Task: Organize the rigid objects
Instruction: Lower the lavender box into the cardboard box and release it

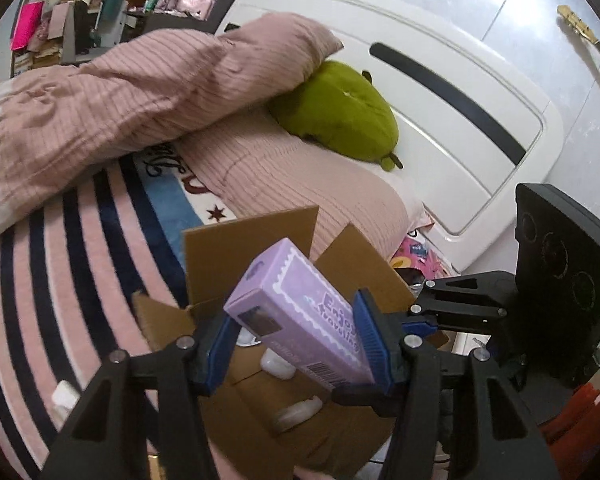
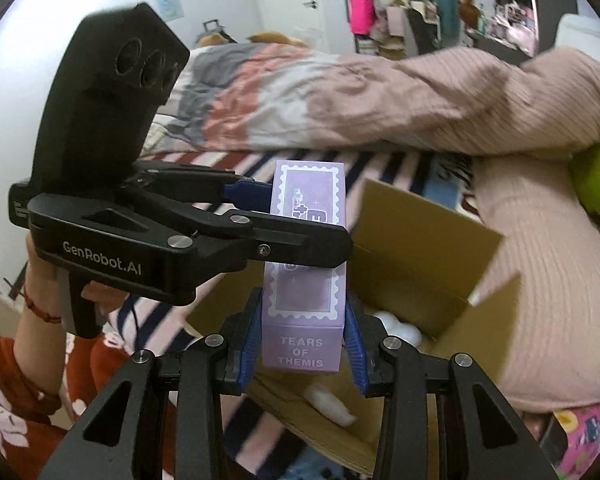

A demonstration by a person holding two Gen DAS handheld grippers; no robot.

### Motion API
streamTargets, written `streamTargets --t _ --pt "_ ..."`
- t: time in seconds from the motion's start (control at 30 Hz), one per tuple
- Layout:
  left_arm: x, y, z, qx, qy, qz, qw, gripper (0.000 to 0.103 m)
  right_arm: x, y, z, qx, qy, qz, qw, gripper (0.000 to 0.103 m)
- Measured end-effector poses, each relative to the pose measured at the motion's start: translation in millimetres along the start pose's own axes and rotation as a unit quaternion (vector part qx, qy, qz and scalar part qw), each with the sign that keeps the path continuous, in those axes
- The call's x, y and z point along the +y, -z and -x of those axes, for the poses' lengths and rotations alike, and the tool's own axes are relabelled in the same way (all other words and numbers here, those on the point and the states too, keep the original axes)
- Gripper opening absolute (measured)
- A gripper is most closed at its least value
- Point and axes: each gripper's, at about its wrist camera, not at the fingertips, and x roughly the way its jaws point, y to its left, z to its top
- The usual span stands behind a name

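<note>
1. A purple box with a stamp-style border and white lettering is held in the air above an open cardboard box that sits on a bed.
2. The right gripper pinches the purple box near its lower end, one blue pad on each side face, so the box stands roughly upright between its fingers.
3. The left gripper comes in from the side and pinches the same box higher up; in the right wrist view one black finger crosses the front of the box and a blue pad touches its far edge.
4. In the left wrist view the purple box lies slanted between the left gripper's blue pads, which press on its two long sides, and the right gripper reaches in from the right edge.
5. The cardboard box has its flaps up, and a few small white items lie on its floor.
6. The bed carries a pink and navy striped blanket, a ribbed pink duvet and a green cushion against a white headboard.
7. A hand with a red string at the wrist grips the left gripper's handle.
</note>
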Motion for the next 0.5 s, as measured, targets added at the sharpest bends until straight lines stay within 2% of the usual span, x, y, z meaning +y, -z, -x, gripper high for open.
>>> streamTargets --t 0.03,0.07,0.1,0.13,0.2,0.23,0.33,0.5 --pt "-2.8 -0.7 -4.5 0.007 -0.008 -0.004 0.9999 0.06 -3.4 2.6 -0.1 0.001 0.002 -0.003 1.0 0.033" --pt "-4.7 -0.2 -5.5 0.01 -0.016 -0.009 0.9998 0.077 -6.9 3.9 -1.2 0.003 0.004 -0.008 1.0 0.034" --pt "-7.3 1.4 -4.7 0.009 -0.027 -0.016 0.9995 0.087 -10.5 6.1 -1.8 0.005 0.01 -0.011 1.0 0.034" --pt "-10.2 3.1 -2.3 0.005 -0.036 -0.025 0.999 0.087 -12.0 7.7 -3.0 0.01 0.016 -0.01 1.0 0.036" --pt "-13.0 5.5 2.0 0.005 -0.045 -0.037 0.9983 0.087 -13.2 13.0 -2.5 0.011 0.025 -0.008 1.0 0.056" --pt "-13.3 7.2 7.2 0.002 -0.056 -0.039 0.9976 0.087 -13.9 12.7 -2.9 0.008 0.026 -0.008 1.0 0.059" --pt "-9.9 11.1 22.1 -0.008 -0.085 -0.037 0.9957 0.087 -9.3 11.2 -2.1 0.006 0.023 -0.003 1.0 0.06" --pt "-1.7 21.3 52.9 -0.028 -0.107 -0.027 0.9935 0.087 4.7 6.1 -2.1 0.004 0.02 0.008 1.0 0.06"
